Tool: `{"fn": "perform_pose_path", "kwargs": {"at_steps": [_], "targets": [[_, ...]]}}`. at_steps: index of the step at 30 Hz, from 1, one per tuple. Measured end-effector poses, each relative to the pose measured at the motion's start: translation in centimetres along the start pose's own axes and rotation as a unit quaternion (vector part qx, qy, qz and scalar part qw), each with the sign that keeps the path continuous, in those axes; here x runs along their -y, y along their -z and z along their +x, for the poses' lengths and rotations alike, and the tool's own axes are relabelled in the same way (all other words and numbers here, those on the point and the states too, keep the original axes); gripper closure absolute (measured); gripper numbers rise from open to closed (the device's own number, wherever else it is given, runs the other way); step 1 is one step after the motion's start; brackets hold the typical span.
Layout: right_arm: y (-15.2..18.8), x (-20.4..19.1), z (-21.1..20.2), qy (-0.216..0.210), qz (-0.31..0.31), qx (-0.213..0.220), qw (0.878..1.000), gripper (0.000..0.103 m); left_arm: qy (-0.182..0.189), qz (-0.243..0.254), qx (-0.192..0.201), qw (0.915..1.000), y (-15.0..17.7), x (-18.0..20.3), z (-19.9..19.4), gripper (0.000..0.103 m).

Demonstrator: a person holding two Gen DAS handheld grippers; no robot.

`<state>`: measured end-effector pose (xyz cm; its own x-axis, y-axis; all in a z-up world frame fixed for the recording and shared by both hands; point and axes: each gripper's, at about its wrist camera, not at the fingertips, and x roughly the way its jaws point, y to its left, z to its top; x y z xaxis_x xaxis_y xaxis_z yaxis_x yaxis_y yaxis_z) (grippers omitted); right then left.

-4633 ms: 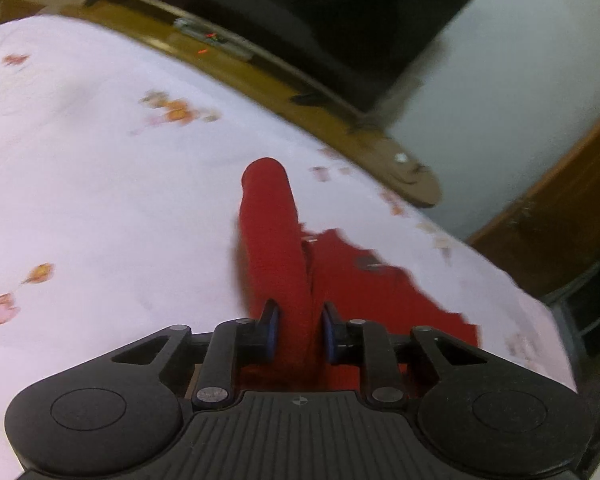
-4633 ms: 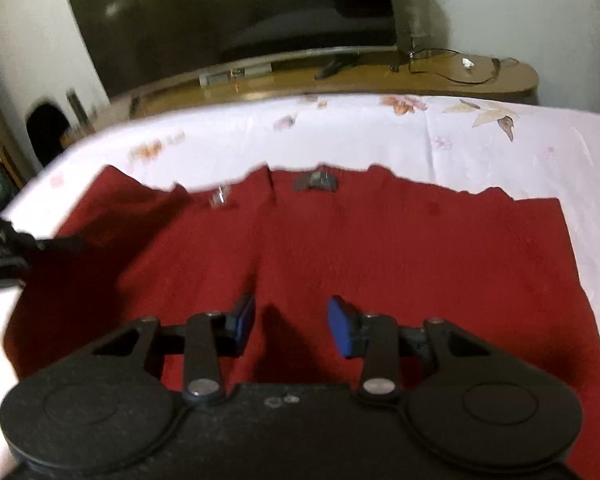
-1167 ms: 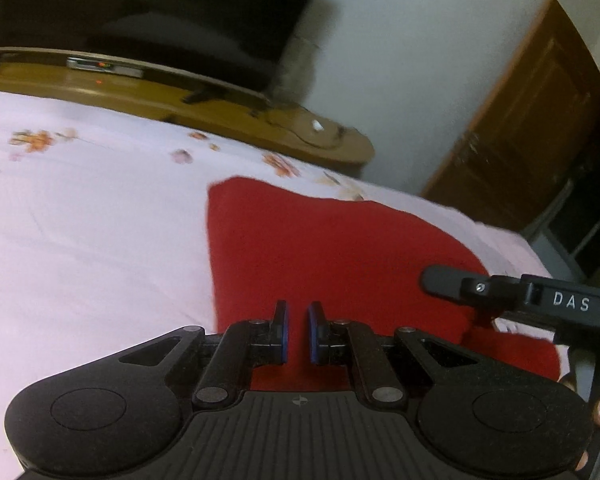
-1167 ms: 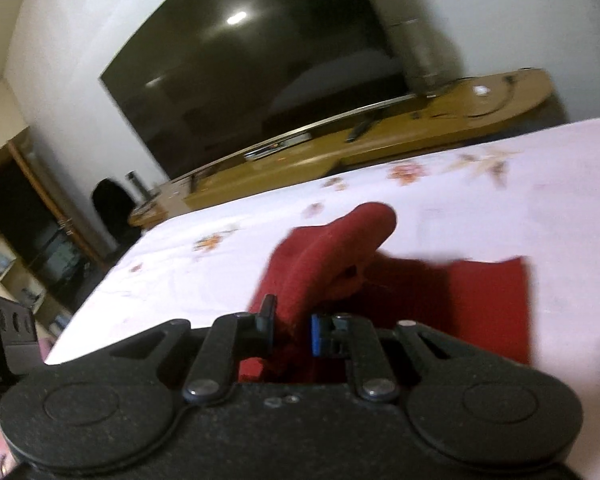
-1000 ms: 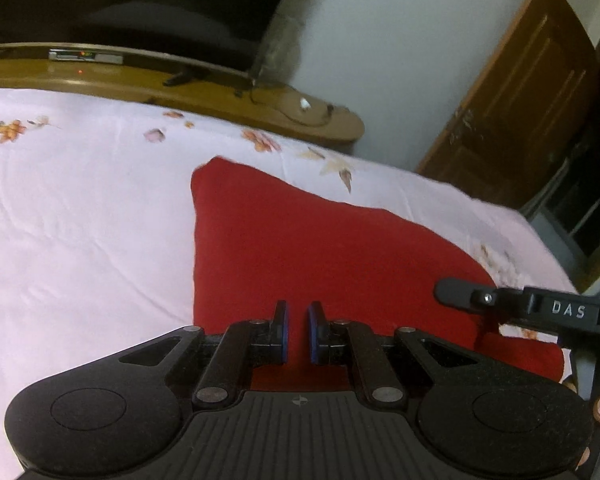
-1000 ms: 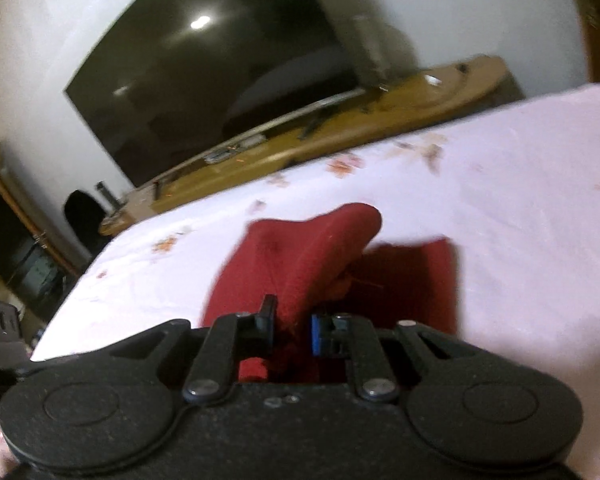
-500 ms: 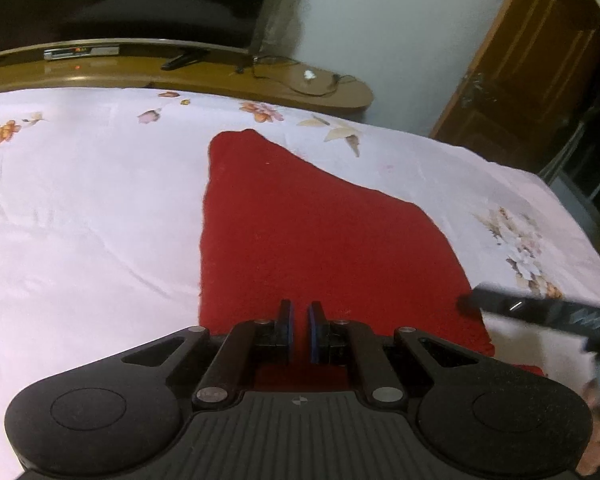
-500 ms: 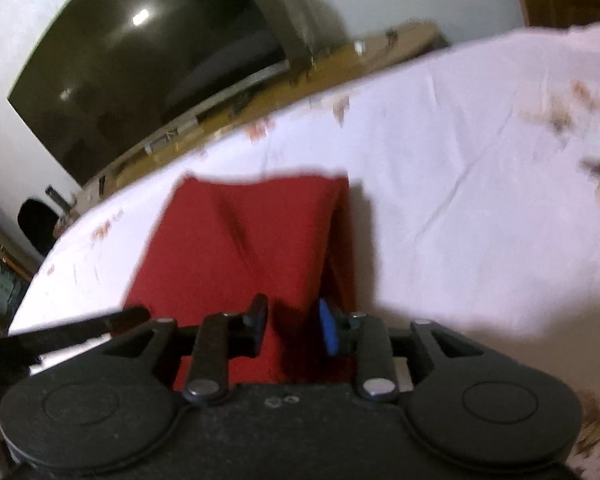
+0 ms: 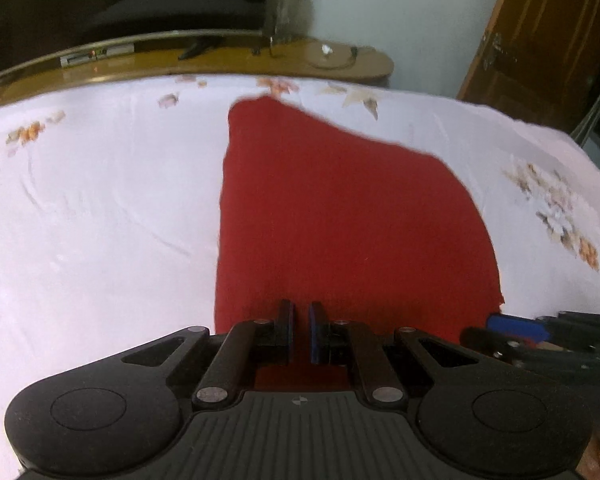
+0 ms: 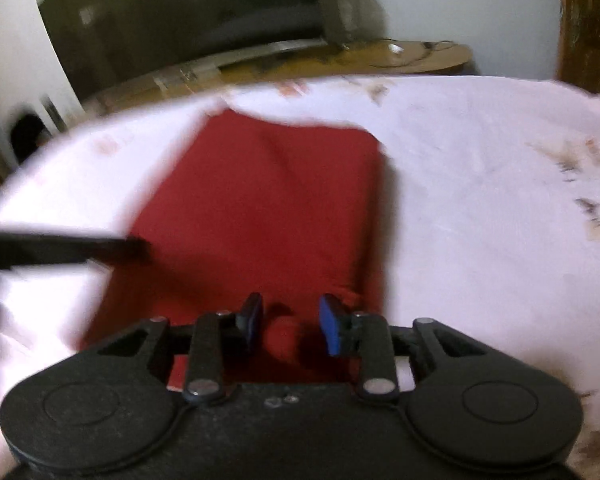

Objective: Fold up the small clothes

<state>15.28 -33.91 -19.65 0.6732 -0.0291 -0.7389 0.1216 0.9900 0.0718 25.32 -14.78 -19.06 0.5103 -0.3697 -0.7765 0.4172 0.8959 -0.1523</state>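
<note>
A red garment [image 9: 340,216] lies folded flat on the white flowered sheet [image 9: 100,208]. My left gripper [image 9: 300,330] sits at its near edge with the jaws nearly closed and only a thin gap; red cloth shows between them. In the right wrist view the garment [image 10: 268,200] lies as a long folded panel. My right gripper [image 10: 290,328] is open over its near end, with a small hump of cloth between the pads, not pinched. The left gripper's finger [image 10: 80,250] pokes in from the left.
A wooden TV console [image 9: 220,60] with a dark television [image 10: 180,12] stands beyond the bed's far edge. A wooden door [image 9: 548,36] is at the right. The right gripper's body [image 9: 540,340] lies close at the left view's lower right.
My right gripper carried a fold of the garment across, lowered it and opened, letting the cloth go. The garment now lies flatter and narrower. My left gripper stayed at the near edge.
</note>
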Motion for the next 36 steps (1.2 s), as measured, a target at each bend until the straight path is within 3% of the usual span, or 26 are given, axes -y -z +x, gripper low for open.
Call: {"fn": "perform_pose_path", "kwargs": {"at_steps": [7, 10, 14, 22, 28, 33, 36], "targets": [[-0.1, 0.8, 0.3, -0.013, 0.021, -0.003, 1.0, 0.068, -0.012, 0.015, 0.003, 0.9998, -0.1, 0.6, -0.7, 0.095], [-1.4, 1.1, -1.2, -0.042, 0.048, 0.02, 0.998, 0.068, -0.015, 0.02, 0.012, 0.9996, -1.1, 0.6, -1.2, 0.095], [-4.2, 0.5, -2.0, -0.051, 0.033, 0.057, 0.997, 0.066, -0.02, 0.023, 0.026, 0.9992, -3.1, 0.6, -0.9, 0.095], [-9.0, -0.7, 1.8, -0.046, 0.018, 0.073, 0.996, 0.065, -0.019, 0.016, 0.023, 0.9994, -7.3, 0.0, 2.8, 0.095], [-10.5, -0.4, 4.7, -0.028, 0.022, 0.072, 0.997, 0.066, -0.016, 0.0, 0.037, 0.9992, -10.1, -0.4, 5.4, 0.095], [-10.4, 1.2, 2.6, -0.075, 0.053, 0.075, 0.993, 0.064, 0.009, -0.009, 0.039, 0.9992, -10.6, -1.3, 4.6, 0.095], [-10.0, 2.5, 0.3, -0.101, 0.056, 0.065, 0.991, 0.058, 0.007, 0.014, 0.035, 0.9992, -9.3, -1.2, 3.9, 0.095]]}}
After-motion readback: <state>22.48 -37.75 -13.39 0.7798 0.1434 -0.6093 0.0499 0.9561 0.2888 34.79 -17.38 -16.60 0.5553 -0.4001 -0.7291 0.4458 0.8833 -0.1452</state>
